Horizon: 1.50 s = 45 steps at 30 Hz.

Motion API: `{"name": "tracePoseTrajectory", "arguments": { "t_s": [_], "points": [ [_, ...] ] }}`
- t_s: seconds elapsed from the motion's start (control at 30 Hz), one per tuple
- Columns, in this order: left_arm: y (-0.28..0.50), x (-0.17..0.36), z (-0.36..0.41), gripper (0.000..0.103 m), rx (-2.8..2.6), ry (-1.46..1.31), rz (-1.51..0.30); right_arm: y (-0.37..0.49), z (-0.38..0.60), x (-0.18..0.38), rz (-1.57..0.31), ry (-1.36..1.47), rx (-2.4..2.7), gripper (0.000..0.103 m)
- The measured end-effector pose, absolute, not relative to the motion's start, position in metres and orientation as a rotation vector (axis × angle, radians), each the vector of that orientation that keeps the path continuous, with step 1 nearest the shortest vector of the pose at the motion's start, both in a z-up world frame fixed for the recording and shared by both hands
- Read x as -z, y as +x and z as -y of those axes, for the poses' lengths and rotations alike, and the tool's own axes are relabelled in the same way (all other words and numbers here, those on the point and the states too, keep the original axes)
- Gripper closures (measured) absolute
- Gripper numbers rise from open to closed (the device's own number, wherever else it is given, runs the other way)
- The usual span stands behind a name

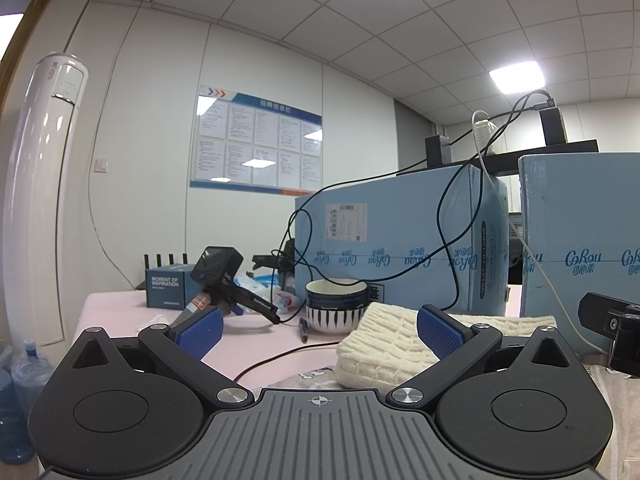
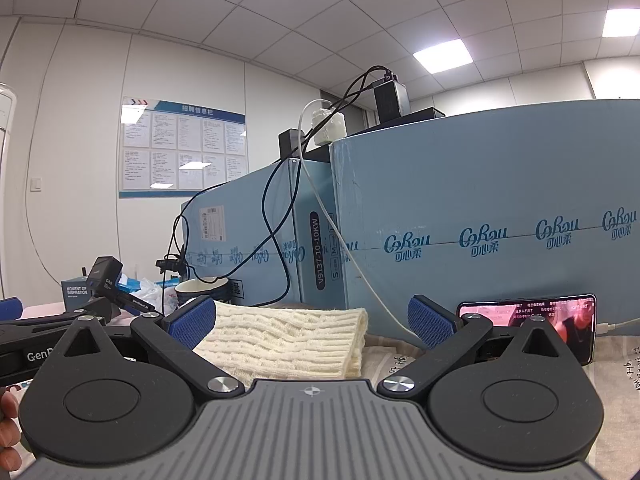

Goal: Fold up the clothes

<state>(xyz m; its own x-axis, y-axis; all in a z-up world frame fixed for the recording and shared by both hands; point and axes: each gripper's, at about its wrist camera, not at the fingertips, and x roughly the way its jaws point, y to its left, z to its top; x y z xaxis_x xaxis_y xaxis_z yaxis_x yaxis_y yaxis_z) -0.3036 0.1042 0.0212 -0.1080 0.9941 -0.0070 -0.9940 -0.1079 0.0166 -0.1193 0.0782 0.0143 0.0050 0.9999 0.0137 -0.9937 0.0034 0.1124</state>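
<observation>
Leftmost, the left gripper (image 1: 318, 330) was spread wide and empty, beside stacked bowls (image 1: 336, 306). Ahead of both lay the folded sweater (image 2: 288, 342), on a cloth (image 2: 400, 364) before the boxes (image 2: 480, 240). Rightward, the right gripper (image 2: 310, 322) gaped, grasping nothing, near a phone (image 2: 528, 318).

An office: tiled ceiling (image 1: 400, 20) with panel lights, notice board (image 1: 256, 142) at centre left, cartons (image 2: 480, 240) on the right.

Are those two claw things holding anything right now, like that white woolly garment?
Nothing is held. The left gripper and right gripper are both open and empty; the folded cream cable-knit sweater lies on the table ahead of them.
</observation>
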Motion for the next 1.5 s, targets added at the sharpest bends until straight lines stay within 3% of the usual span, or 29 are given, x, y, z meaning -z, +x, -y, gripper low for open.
{"name": "tracePoseTrajectory", "arguments": {
  "t_s": [1.5],
  "points": [
    [-0.3070, -0.0189, -0.1025, 0.000, -1.679, 0.000, -0.019, -0.1187, -0.0781, -0.0142, -0.086, 0.101, -1.564, 0.000]
  ]
}}
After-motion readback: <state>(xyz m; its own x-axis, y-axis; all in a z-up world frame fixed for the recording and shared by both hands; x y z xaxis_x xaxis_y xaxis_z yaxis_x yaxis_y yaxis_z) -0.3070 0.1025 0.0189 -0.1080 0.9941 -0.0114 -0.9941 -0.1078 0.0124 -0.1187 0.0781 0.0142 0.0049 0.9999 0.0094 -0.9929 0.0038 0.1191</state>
